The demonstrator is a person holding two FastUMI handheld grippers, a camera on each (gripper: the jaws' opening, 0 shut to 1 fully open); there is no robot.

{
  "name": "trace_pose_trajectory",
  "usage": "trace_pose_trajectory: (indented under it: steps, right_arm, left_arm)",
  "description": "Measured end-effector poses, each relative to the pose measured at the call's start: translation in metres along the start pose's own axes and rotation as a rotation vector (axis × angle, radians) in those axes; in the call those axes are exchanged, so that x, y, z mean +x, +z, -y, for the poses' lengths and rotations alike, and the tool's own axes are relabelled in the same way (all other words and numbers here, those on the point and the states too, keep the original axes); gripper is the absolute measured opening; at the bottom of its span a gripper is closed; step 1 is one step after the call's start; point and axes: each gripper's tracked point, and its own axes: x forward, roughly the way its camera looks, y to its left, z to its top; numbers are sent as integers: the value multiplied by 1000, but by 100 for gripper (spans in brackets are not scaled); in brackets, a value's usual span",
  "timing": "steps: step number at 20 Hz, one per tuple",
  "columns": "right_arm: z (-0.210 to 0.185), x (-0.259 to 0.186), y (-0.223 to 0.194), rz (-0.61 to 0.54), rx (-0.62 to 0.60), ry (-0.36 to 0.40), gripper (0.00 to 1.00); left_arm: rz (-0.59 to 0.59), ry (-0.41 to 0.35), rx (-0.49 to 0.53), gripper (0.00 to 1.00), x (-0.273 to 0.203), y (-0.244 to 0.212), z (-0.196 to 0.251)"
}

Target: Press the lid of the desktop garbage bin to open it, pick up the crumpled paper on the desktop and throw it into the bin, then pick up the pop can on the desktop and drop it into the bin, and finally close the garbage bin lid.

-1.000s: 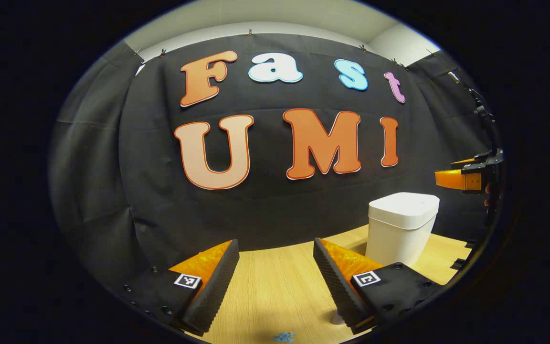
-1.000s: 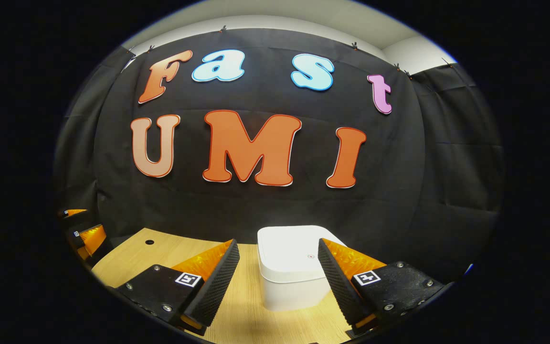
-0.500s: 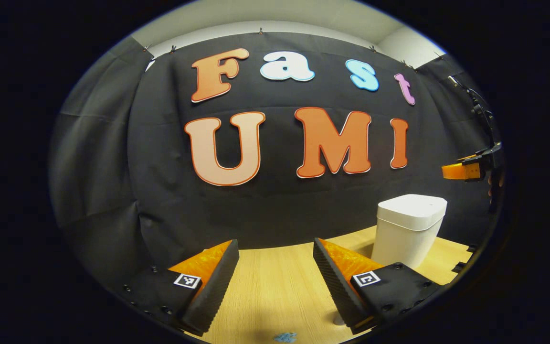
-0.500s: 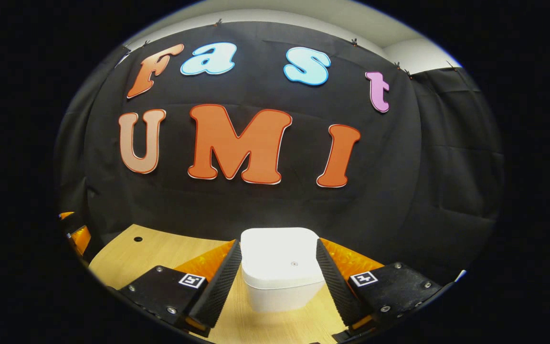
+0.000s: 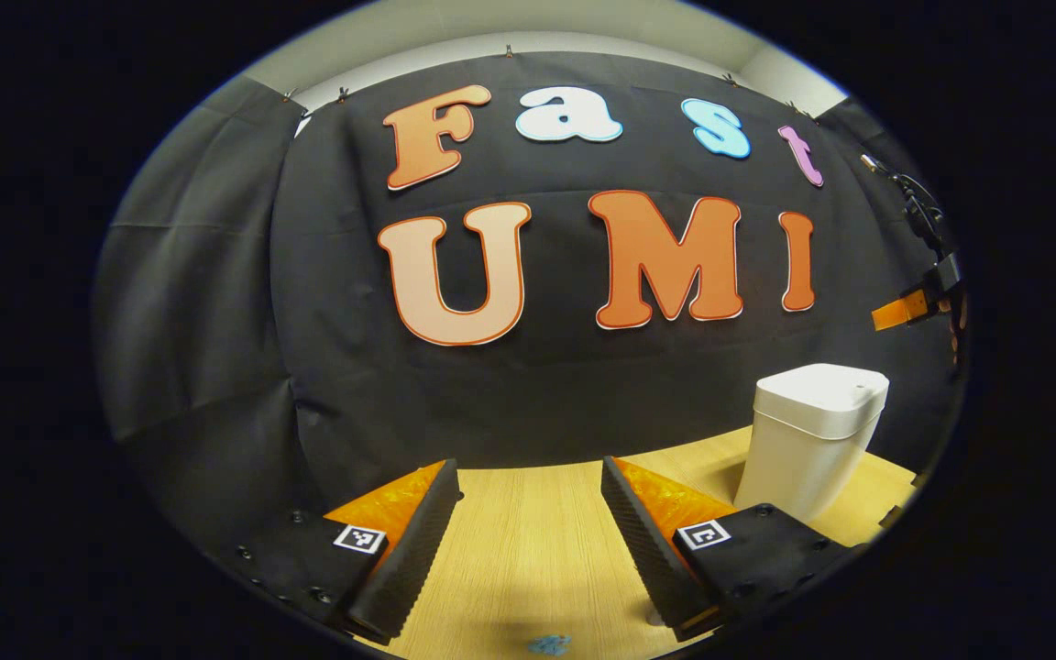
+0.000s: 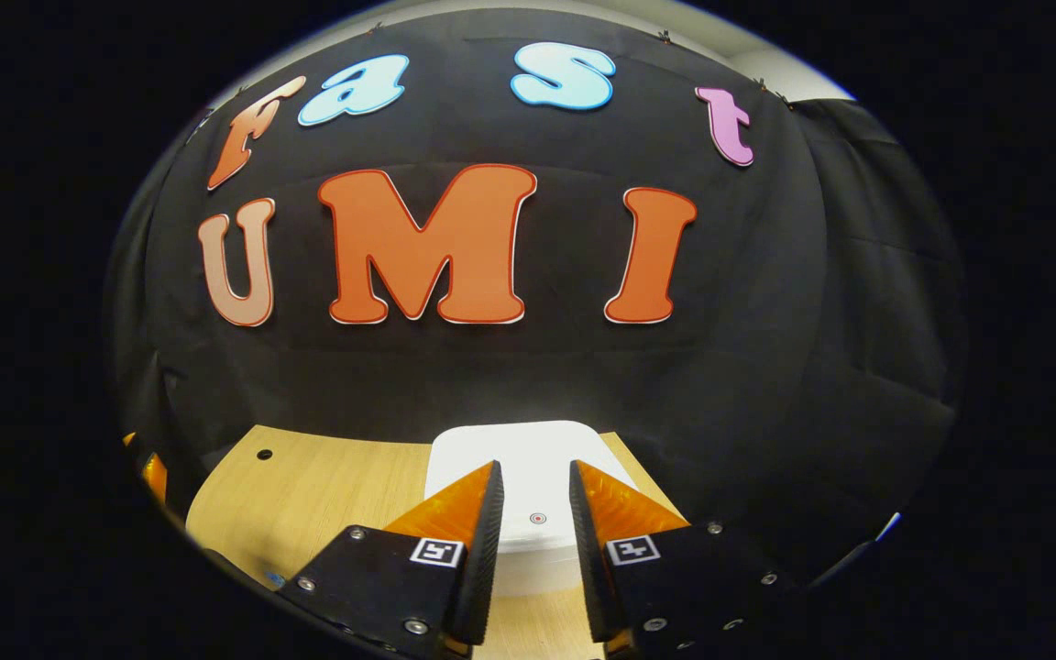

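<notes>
Bin [image 6: 528, 458] is seen standing on the wooden desktop [image 6: 326, 486], lid [image 5: 826, 390] down and flat. Right gripper [image 6: 533, 513] is held just above the lid, fingers drawn close with a narrow gap between them, nothing grasped; the lid's small round mark [image 6: 538, 518] lies in that gap. Left gripper [image 5: 528, 513] is held well off to the bin's side, fingers spread, nothing between them. A lid press is judged in hand, whether opening or closing cannot be told. Paper and can not made out.
</notes>
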Motion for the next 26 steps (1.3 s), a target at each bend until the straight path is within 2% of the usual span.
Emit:
trace_pose_trajectory:
  steps: [2, 5, 6, 11, 20, 21, 22, 26]
  right_arm:
    - [1, 7, -5, -29, -17, 16, 36]
    - [3, 20, -12, -55, -70, 13, 35]
    - [3, 22, -13, -67, -77, 13, 23]
    - [7, 38, -23, -132, -46, 22, 2]
    - [11, 57, -44, -234, -54, 41, 1]
    - [11, 61, -46, -239, -48, 45, 1]
    - [12, 61, -47, -242, -44, 49, 1]
    - [10, 69, -59, -269, -45, 65, 1]
  left_arm:
    - [-10, 5, 2, 99, 1, -2, 3]
    - [-27, 15, 8, 100, 2, -7, 4]
    - [-32, 18, 9, 100, 3, -8, 4]
    - [-55, 45, 15, 99, 5, -14, -1]
    - [-85, 89, 11, 97, 6, -23, -8]
    - [-88, 92, 10, 100, 6, -24, -8]
    - [-93, 93, 11, 97, 6, -26, -8]
    - [-108, 104, 18, 100, 8, -29, -6]
